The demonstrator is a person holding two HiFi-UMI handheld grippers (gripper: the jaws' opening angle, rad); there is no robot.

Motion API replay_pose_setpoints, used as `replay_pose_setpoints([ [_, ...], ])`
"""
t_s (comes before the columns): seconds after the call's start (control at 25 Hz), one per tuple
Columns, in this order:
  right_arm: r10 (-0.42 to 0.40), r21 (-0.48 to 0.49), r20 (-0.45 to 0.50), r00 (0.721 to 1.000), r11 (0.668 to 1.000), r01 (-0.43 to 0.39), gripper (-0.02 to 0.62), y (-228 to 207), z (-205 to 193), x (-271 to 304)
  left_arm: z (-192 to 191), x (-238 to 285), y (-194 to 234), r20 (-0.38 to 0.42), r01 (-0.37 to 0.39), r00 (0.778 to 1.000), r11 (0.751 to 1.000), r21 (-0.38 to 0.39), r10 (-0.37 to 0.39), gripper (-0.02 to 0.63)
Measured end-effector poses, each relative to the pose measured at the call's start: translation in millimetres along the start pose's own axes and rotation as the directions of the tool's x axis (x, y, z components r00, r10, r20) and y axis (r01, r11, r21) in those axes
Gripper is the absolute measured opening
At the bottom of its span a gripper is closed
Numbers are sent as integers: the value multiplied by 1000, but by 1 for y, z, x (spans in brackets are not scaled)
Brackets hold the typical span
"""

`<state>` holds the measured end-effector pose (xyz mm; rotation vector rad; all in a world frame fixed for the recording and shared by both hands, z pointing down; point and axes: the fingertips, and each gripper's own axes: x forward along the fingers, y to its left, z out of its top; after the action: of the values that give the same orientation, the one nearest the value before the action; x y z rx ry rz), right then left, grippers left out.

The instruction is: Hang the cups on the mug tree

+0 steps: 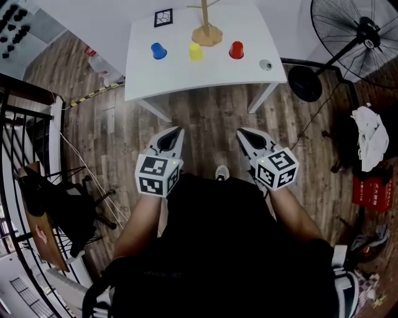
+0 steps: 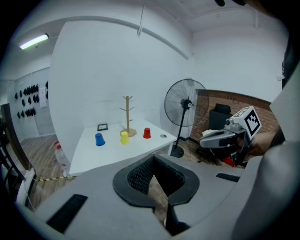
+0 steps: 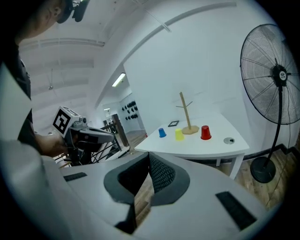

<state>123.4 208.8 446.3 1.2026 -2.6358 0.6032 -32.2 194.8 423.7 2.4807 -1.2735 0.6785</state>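
Note:
Three upside-down cups stand in a row on the white table (image 1: 186,77): blue (image 1: 158,50), yellow (image 1: 196,51) and red (image 1: 236,49). Just behind the yellow cup rises the wooden mug tree (image 1: 206,31), its pegs bare. Both grippers are held close to the person's body over the wooden floor, well short of the table. The left gripper (image 1: 176,130) is shut and holds nothing. The right gripper (image 1: 244,132) is shut and empty too. The left gripper view shows the cups and the tree (image 2: 127,115) far ahead, and so does the right gripper view, with the tree (image 3: 186,115).
A small round object (image 1: 265,64) lies near the table's right corner, and a black-framed marker card (image 1: 163,17) at the back. A standing fan (image 1: 357,37) is right of the table. A black railing (image 1: 18,124) and chair run along the left. Cloth and a red crate (image 1: 372,191) sit right.

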Motion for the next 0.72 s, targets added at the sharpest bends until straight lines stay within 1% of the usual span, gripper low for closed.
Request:
replay_pose_setpoints([
  [0.12, 2, 20, -5, 1000, 1000, -2, 6, -11, -1, 0, 5, 6, 3, -10, -15, 1000, 1000, -4, 15, 15],
  [0.28, 7, 35, -6, 1000, 999, -6, 6, -14, 1, 8, 0, 15, 1, -39, 3, 999, 1000, -15, -4, 15],
  [0.4, 10, 43, -10, 1000, 999, -9, 6, -19, 0, 17, 1, 23, 5, -37, 15, 999, 1000, -21, -15, 15],
  [0.6, 8, 38, -34, 999, 999, -7, 6, -30, 1, 39, 4, 41, 31, -29, 2, 1000, 999, -39, -3, 15],
  [0.72, -2, 17, -40, 999, 1000, 3, 6, -39, 15, 57, 9, 55, 45, -27, 17, 999, 999, -50, -18, 15],
])
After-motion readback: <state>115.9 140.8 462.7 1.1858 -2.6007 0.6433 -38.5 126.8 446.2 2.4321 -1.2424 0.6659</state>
